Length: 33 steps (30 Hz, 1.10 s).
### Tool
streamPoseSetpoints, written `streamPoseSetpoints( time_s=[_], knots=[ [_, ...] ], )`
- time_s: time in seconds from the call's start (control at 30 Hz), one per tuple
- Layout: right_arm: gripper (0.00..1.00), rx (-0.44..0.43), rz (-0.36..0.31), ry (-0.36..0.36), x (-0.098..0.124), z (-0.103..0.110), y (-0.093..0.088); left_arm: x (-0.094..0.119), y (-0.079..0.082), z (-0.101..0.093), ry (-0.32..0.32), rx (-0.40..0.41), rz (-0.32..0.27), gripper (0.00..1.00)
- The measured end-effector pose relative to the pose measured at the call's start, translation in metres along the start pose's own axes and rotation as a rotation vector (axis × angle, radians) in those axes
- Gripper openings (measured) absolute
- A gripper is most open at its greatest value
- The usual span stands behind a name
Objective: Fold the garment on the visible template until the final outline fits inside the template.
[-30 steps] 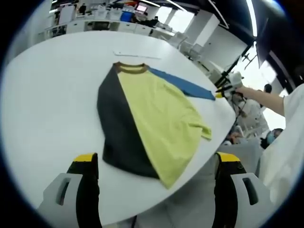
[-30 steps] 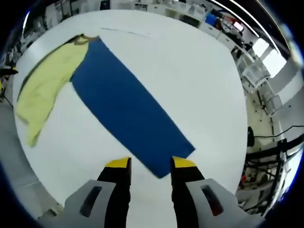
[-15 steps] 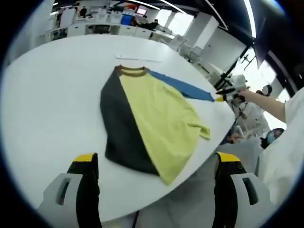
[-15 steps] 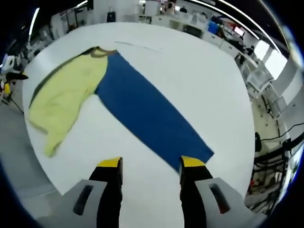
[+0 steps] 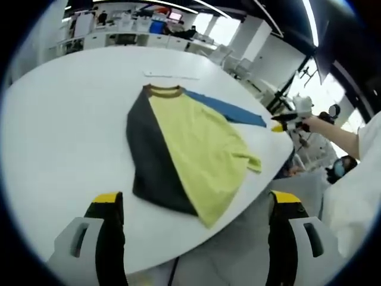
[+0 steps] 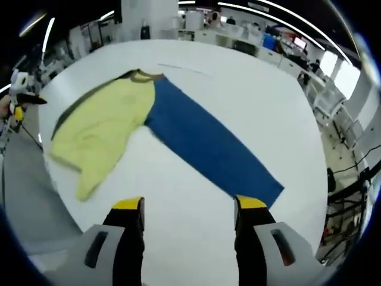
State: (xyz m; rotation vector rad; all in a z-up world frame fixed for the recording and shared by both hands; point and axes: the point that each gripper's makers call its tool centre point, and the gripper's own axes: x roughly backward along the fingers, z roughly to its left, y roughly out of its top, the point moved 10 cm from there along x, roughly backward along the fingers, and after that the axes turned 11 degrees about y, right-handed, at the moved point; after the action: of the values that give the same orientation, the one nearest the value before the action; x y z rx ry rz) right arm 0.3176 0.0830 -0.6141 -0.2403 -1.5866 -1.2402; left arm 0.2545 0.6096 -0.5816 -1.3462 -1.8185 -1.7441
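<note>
While our left gripper (image 5: 193,205) is hanging with its yellow-tipped jaws spread wide and nothing between them, we are looking past them at the garment (image 5: 184,152) lying flat on the white table (image 5: 65,137). In the left gripper view its near hem is sitting between and beyond the two jaws, close to the table's near edge. The shirt is showing a dark panel on one side, a yellow-green panel folded diagonally across it, and a brown collar (image 5: 164,90) at the far end. A blue sleeve (image 5: 229,109) is stretching out from the collar toward the table's right edge. Just off that edge our right gripper (image 5: 284,123) is floating clear of the cloth, held by a hand (image 5: 315,124).

In the right gripper view our right gripper (image 6: 190,205) is likewise gaping, empty, over bare table (image 6: 262,101). Beyond its jaws the blue sleeve (image 6: 208,143) is running diagonally, its cuff near the right jaw but not touching it. The yellow-green body (image 6: 98,128) is lying to the left. A thin strip (image 6: 181,68) is lying on the table beyond the collar. Desks and ceiling lights are filling the room behind.
</note>
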Motion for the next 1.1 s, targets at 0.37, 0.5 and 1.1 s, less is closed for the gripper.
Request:
streamPoseSetpoints(
  time_s=[0.37, 0.5, 1.1],
  knots=[
    [0.66, -0.013, -0.068, 0.008, 0.015, 0.025, -0.003, 0.011, -0.008, -0.001, 0.008, -0.005, -0.002, 0.98],
    [0.69, -0.015, -0.086, 0.021, 0.02, 0.037, -0.006, 0.015, -0.011, -0.002, 0.009, -0.007, -0.003, 0.98],
    [0.78, -0.161, -0.233, 0.103, 0.036, 0.067, -0.017, 0.03, -0.027, 0.003, 0.023, -0.007, 0.004, 0.97]
  ],
)
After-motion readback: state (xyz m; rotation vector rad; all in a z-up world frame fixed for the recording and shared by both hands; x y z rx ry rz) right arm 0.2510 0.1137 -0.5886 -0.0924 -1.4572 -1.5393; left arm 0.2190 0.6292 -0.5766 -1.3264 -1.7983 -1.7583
